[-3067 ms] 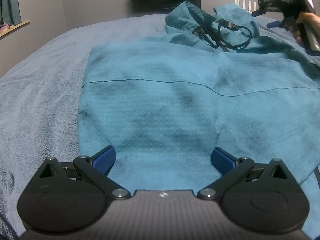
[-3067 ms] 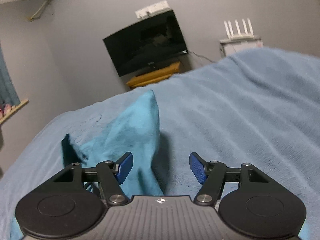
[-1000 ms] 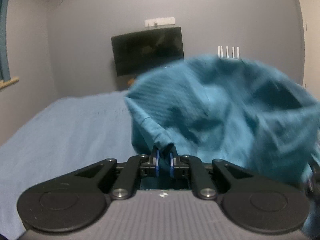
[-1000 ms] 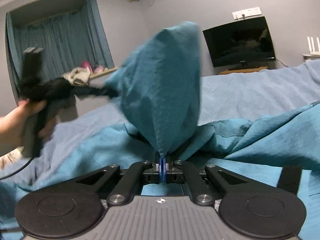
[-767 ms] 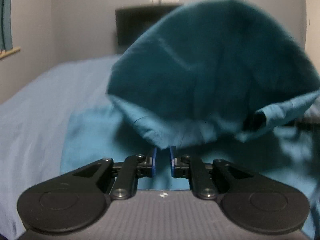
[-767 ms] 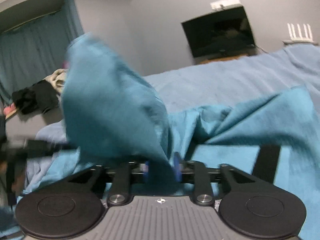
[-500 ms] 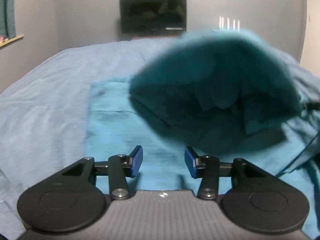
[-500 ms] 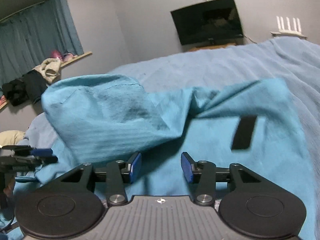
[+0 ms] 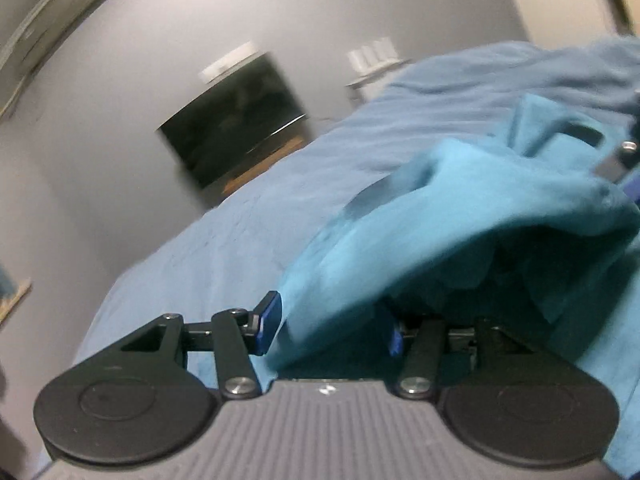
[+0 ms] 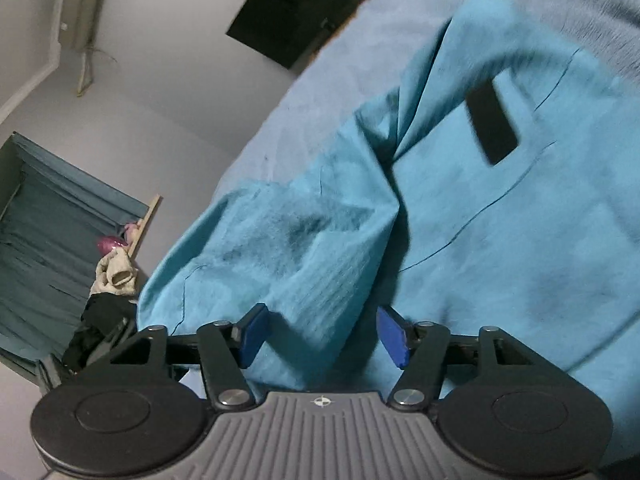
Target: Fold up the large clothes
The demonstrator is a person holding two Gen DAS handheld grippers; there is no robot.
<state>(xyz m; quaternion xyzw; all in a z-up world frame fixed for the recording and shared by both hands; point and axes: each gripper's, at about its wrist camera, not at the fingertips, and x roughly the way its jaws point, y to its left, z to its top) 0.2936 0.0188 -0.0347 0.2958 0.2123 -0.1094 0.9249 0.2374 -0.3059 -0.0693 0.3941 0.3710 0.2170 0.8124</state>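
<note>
Both grippers, left (image 9: 328, 330) and right (image 10: 322, 334), have just been opening and dropped the shirt (image 10: 500, 216). It now lies folded over on the bed (image 9: 224, 240), between their loose jaws.

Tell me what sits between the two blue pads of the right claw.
A loose fold of the teal garment lies between the pads of the right claw, untouched by either; its jaws have just been opening. The right wrist view shows this.

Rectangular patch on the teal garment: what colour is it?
Black patch on the teal garment; clearest in the right wrist view.
</note>
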